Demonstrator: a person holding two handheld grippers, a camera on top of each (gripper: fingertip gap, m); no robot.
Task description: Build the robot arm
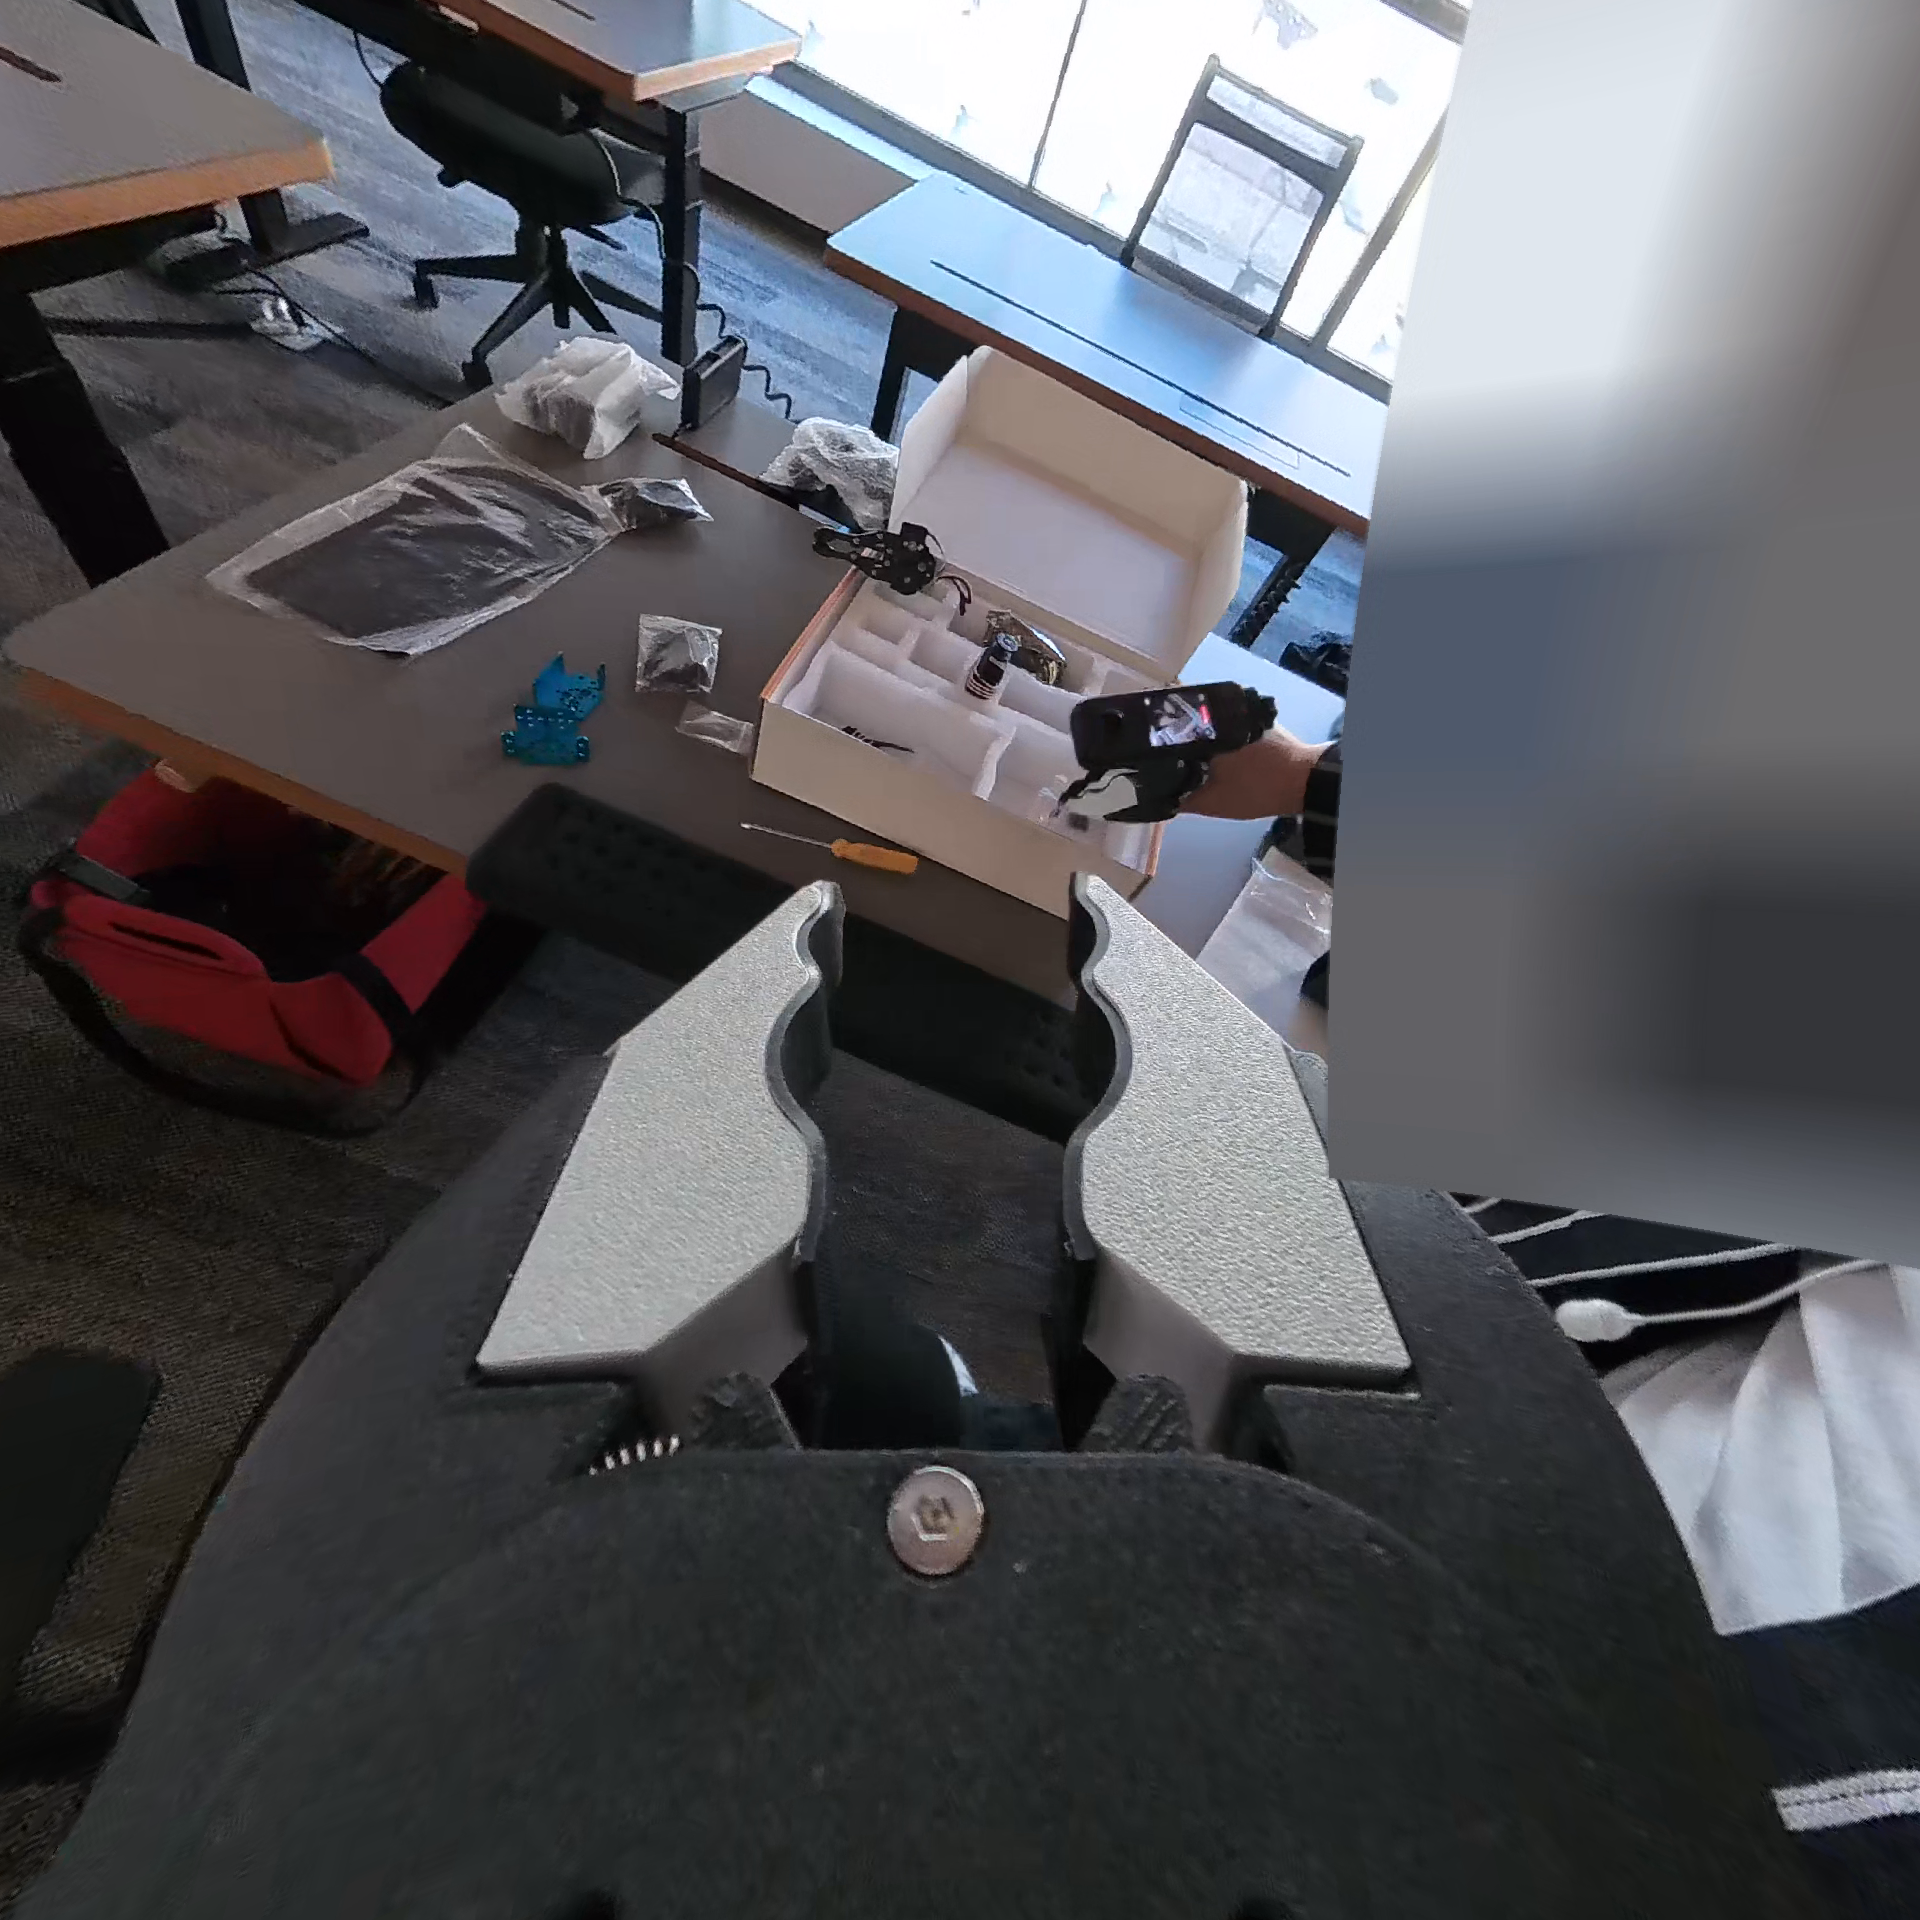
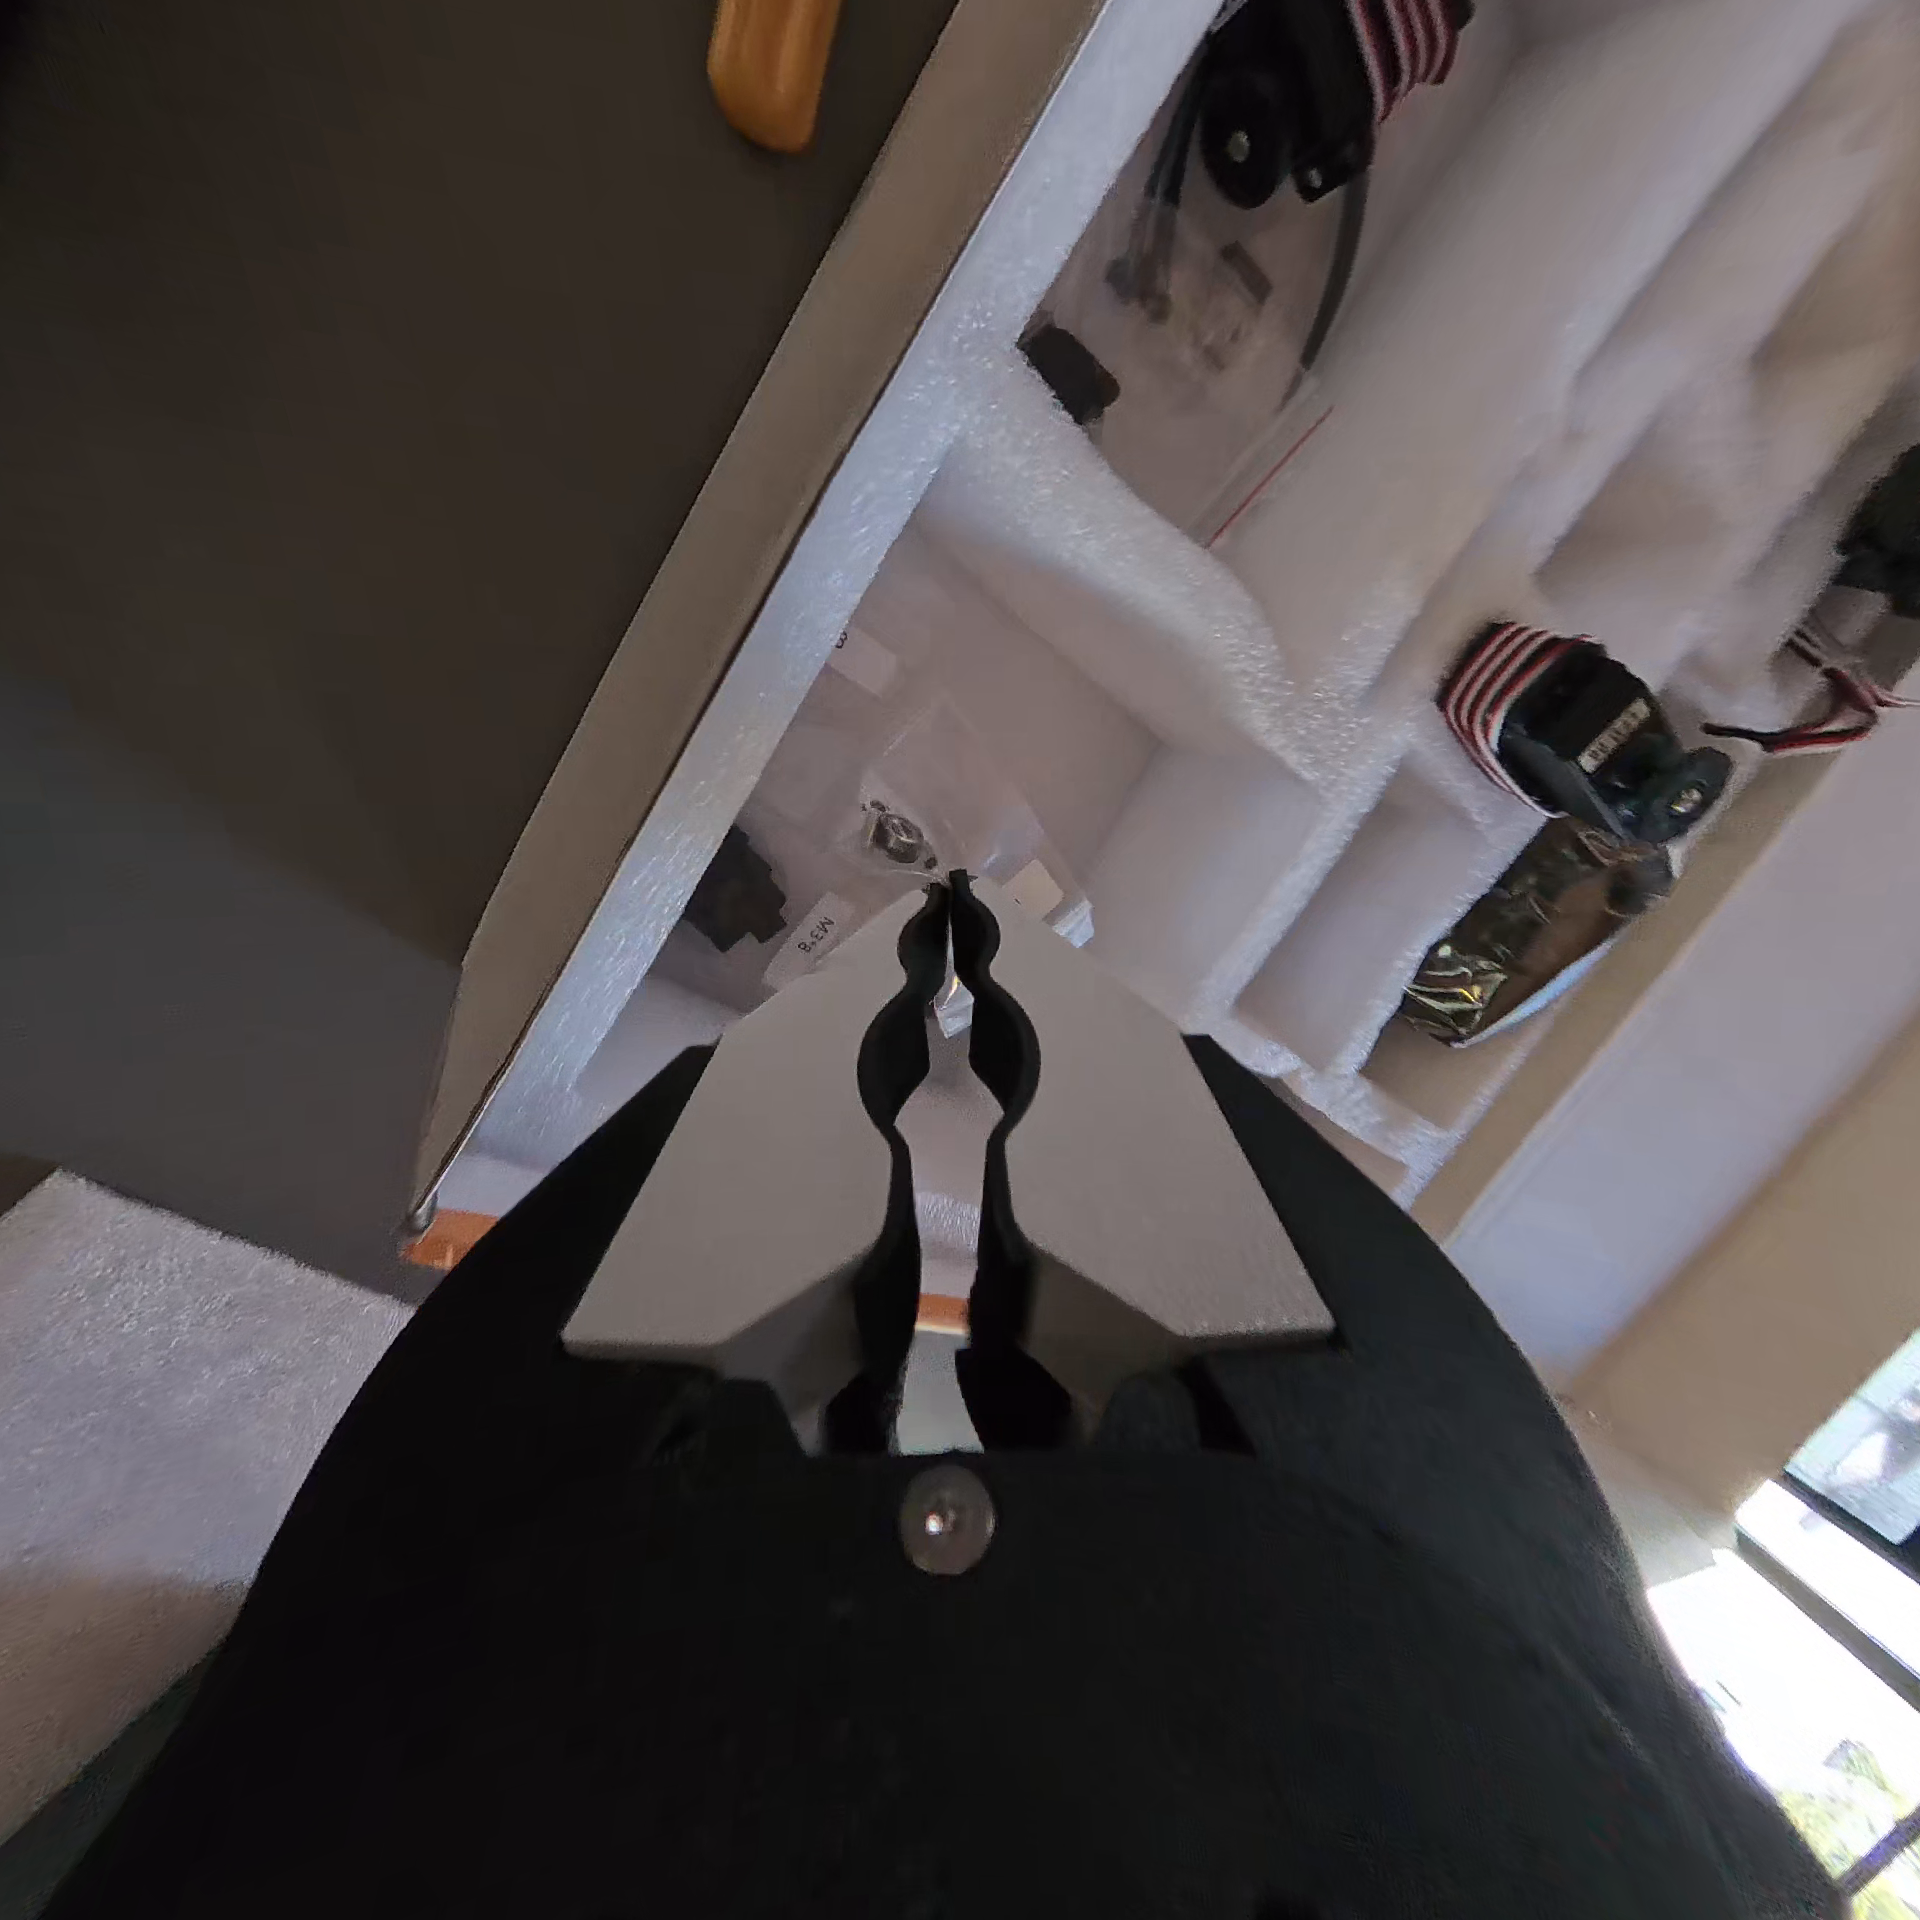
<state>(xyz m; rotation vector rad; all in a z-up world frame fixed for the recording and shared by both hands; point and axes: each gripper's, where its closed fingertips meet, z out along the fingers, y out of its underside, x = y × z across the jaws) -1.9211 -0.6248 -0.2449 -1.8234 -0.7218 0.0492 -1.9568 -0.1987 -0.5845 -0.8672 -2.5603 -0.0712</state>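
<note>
1. We are in an open-plan office: several grey-topped desks [image 1: 135, 125] with wood edging stand in rows on grey carpet [image 1: 187, 1226].
2. We see a black swivel chair [image 1: 520, 177] on castors pushed under one desk, with cables trailing beside its legs.
3. We see tall windows [image 1: 1143, 94] along the far wall.
4. We note a bench [image 1: 436, 790] strewn with bagged kit parts and an open white box [image 1: 1049, 582], so it doubles as a workspace.
</note>
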